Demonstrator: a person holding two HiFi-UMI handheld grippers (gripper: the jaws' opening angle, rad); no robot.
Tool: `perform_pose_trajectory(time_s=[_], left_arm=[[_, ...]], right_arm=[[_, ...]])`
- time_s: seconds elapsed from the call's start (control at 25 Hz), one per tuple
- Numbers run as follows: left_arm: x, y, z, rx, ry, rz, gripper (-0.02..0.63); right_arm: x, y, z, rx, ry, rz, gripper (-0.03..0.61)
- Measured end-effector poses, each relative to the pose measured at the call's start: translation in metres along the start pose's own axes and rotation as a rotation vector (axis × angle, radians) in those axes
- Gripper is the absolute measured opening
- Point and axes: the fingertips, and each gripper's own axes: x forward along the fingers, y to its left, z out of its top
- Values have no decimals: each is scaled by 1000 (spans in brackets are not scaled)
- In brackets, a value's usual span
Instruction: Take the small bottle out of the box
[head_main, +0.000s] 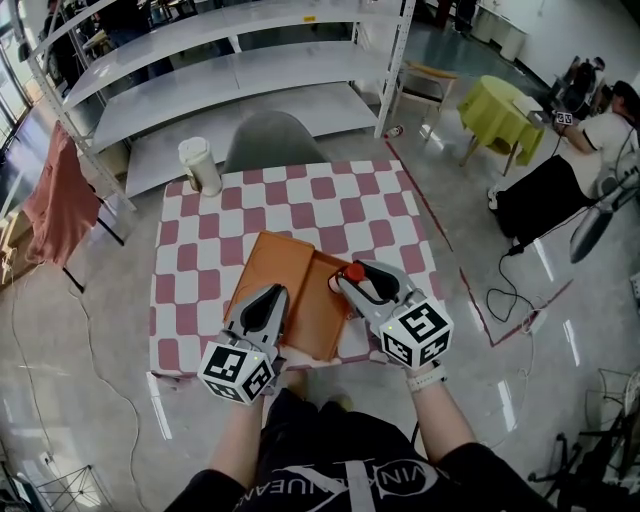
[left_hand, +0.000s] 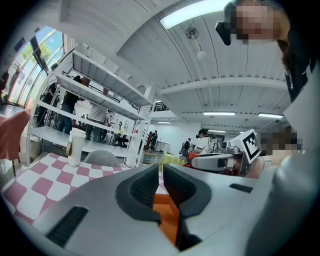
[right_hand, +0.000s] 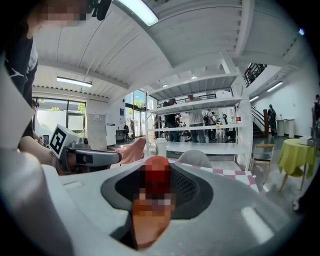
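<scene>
An open orange box (head_main: 296, 268) lies on the red-and-white checked table (head_main: 330, 200), near its front edge. My right gripper (head_main: 353, 279) hovers over the box's right half, shut on a small bottle with a red cap (head_main: 354, 272). In the right gripper view the bottle (right_hand: 157, 172) stands between the dark pads, red cap uppermost. My left gripper (head_main: 270, 295) is at the box's left half. In the left gripper view its jaws (left_hand: 161, 176) stand nearly together, with the orange box wall (left_hand: 169, 215) between them.
A tall pale lidded cup (head_main: 200, 165) stands at the table's far left corner. A grey chair (head_main: 272, 140) is behind the table, white shelving (head_main: 230, 70) beyond it. A pink cloth (head_main: 58, 200) hangs at left. A yellow-green covered table (head_main: 497, 110) and a seated person are at right.
</scene>
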Motion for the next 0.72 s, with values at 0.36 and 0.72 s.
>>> perform_pose_trajectory(time_s=[0.36,0.72], left_arm=[[6,1,13,13,-24,-7,32],[13,-2,27,28,-54,-23,32]], right_arm=[[-3,3,14,-10,-22,13,147],[-7,2,31,-17,-49,13,147]])
